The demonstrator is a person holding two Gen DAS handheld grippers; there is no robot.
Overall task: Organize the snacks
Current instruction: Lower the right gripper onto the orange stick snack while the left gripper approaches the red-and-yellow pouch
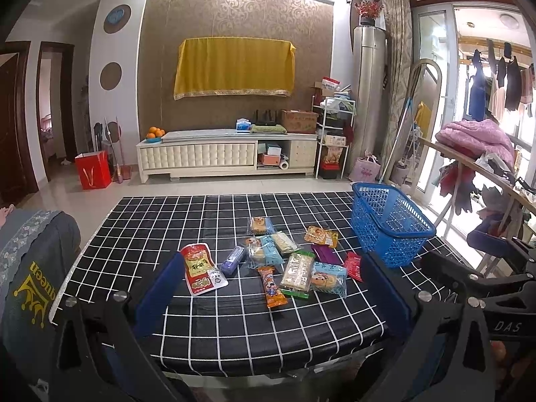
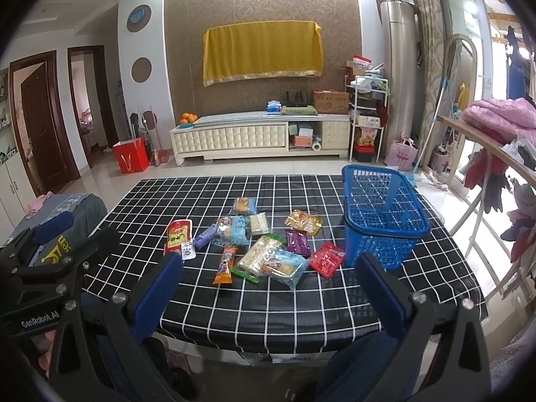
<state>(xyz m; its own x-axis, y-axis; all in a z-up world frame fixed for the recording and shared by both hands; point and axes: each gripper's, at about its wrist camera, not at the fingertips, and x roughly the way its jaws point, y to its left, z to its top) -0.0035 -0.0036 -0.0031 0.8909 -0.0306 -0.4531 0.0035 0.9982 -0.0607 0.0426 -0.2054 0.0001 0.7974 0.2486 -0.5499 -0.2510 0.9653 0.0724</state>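
Both claws (image 1: 271, 284) (image 2: 273, 288) spread, empty; crinkly snack packets (image 1: 294, 271) beside plastic lattice basket (image 1: 390, 226).

- A strip of bare checked cloth is lying along the near edge of the table (image 1: 234, 331), giving open passage toward the snack packets (image 1: 281, 261).
- The blue basket (image 1: 388, 224) is standing at the table's far right, blocking that corner, its open top unobstructed.
- The packets are crowding mid-table, several overlapping.
- The far half of the table is lying open.
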